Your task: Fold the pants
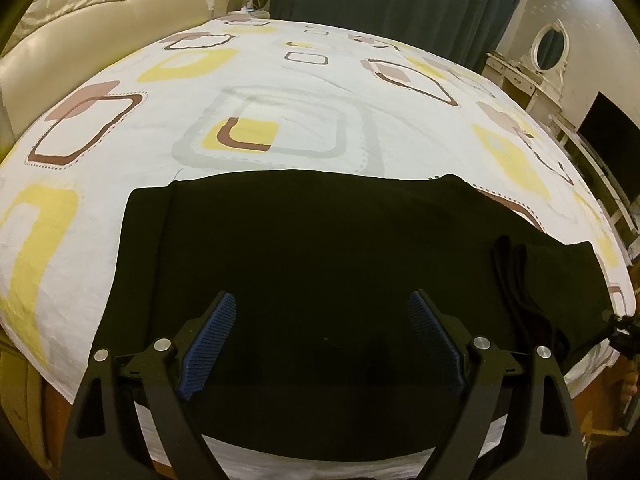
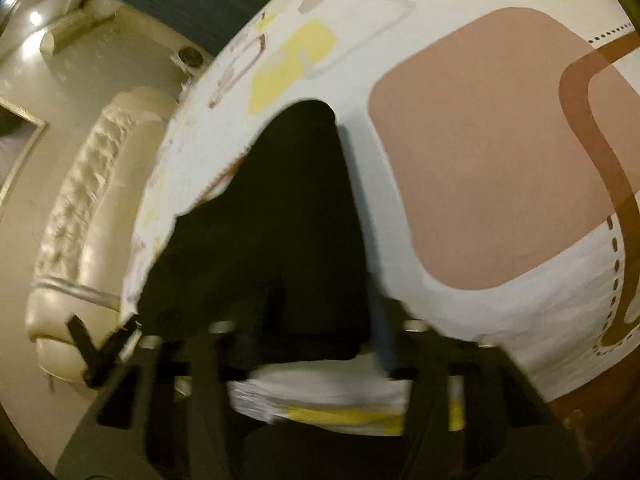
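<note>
Pants (image 1: 320, 248): black, laid flat across the near edge of the bed; a folded layer is seen along the left side, and a bunched band of pleats (image 1: 516, 280) toward the right end. Seams and details are lost in the dark cloth.
Pants, right wrist view (image 2: 288, 216): shown as a black tapering shape that narrows away from the camera; its outline is smeared by blur.
Bed sheet (image 1: 280, 80): white, printed with yellow, brown and grey rounded squares; the near edge is covered by the pants.
Left gripper (image 1: 322, 320): held over the pants with its jaws spread wide; nothing is caught between the blue ribbed pads (image 1: 212, 332). Whether the tips touch the cloth cannot be told.
Right gripper (image 2: 316, 312): heavily blurred and dark against the black cloth; how far the jaws stand apart cannot be made out, nor whether cloth is pinched.
Headboard (image 1: 100, 12): cream, tufted, cut off at the left rim of the left wrist view.
Curtain (image 1: 400, 0): dark, behind the bed, cut off at the top.
Dresser with oval mirror (image 1: 550, 46): small and distorted at the right edge.
Dark screen (image 1: 612, 148): partly cut off by the rim.
</note>
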Demonstrator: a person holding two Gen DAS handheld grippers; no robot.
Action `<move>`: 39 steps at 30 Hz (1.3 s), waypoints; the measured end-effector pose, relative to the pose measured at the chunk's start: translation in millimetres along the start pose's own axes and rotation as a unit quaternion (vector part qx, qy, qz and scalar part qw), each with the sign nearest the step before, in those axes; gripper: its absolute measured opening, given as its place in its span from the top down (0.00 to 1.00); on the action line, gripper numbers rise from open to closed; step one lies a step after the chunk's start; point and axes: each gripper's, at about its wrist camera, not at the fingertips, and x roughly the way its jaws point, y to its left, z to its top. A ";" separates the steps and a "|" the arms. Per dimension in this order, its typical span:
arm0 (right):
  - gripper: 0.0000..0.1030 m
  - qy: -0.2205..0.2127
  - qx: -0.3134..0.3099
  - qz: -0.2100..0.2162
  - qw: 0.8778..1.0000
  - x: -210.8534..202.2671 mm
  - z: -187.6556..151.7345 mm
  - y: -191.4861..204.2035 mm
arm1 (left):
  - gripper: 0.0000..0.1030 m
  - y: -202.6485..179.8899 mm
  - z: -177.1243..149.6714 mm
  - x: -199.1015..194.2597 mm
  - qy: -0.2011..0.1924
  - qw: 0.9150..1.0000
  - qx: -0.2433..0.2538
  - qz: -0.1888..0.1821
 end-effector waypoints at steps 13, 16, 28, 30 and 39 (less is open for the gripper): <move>0.59 -0.003 0.004 0.040 0.999 -18.4 22.9 -11.8 | 0.15 -2.7 0.0 2.6 0.002 1.000 0.002 -0.003; 0.51 -0.006 0.012 0.056 0.998 -12.7 45.9 -9.4 | 0.15 -2.8 -0.7 3.2 0.005 1.000 -0.002 -0.007; 0.68 0.017 0.066 0.009 0.998 56.0 104.8 -19.0 | 0.15 -3.3 -2.9 5.6 0.008 1.000 0.007 -0.003; 0.66 0.016 0.072 0.015 0.997 52.6 104.7 -21.0 | 0.15 -3.2 -3.0 5.7 0.009 1.000 0.007 -0.004; 0.60 -0.043 0.008 0.072 0.996 12.2 61.1 48.7 | 0.15 5.9 0.2 2.8 0.005 1.000 -0.010 -0.004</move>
